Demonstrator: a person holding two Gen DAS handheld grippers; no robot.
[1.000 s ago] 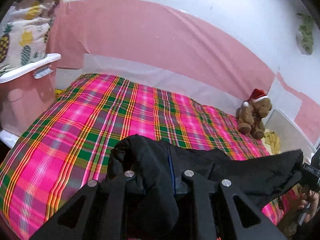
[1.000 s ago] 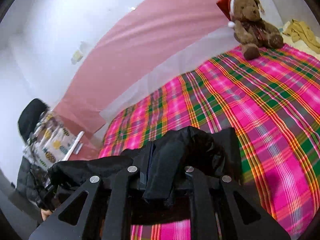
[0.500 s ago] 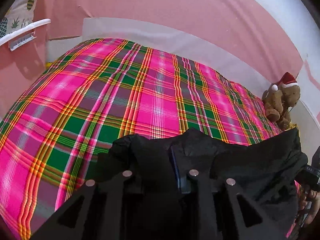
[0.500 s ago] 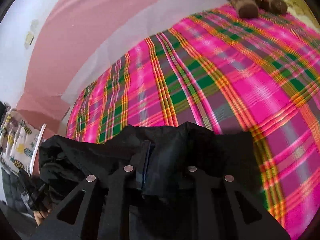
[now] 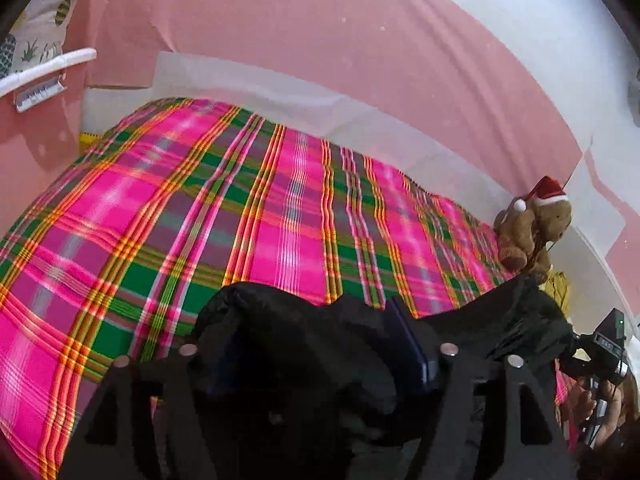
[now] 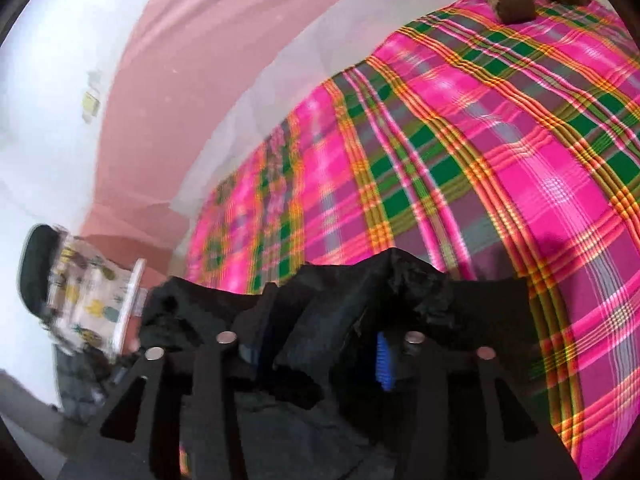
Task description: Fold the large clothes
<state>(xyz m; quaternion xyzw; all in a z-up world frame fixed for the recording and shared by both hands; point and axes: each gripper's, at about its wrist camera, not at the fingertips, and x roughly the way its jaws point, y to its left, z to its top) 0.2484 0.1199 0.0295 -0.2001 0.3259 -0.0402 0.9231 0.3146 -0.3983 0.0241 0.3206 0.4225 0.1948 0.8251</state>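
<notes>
Black, slightly shiny fabric fills the low part of both wrist views: a dark garment (image 5: 304,344) is stretched between the two grippers above a bed. The left gripper (image 5: 316,356) has its jaws closed on a bunched fold of the garment, the cloth bulging up over and between the fingers. The right gripper (image 6: 320,340) also pinches the garment (image 6: 360,292), with folds of it gathered between the fingers and a bit of blue pad showing at the inner face of one finger. From the left wrist view the garment runs off to the right edge, where the other gripper's body and the person's hand (image 5: 600,408) show.

Beneath it lies a bright pink, green and orange plaid bedspread (image 5: 240,216), spread flat over the bed. A brown teddy bear (image 5: 532,228) in a red Santa hat sits at the far corner against the pink wall (image 5: 320,40). A pineapple-print cloth (image 6: 86,300) hangs near the bed's other end.
</notes>
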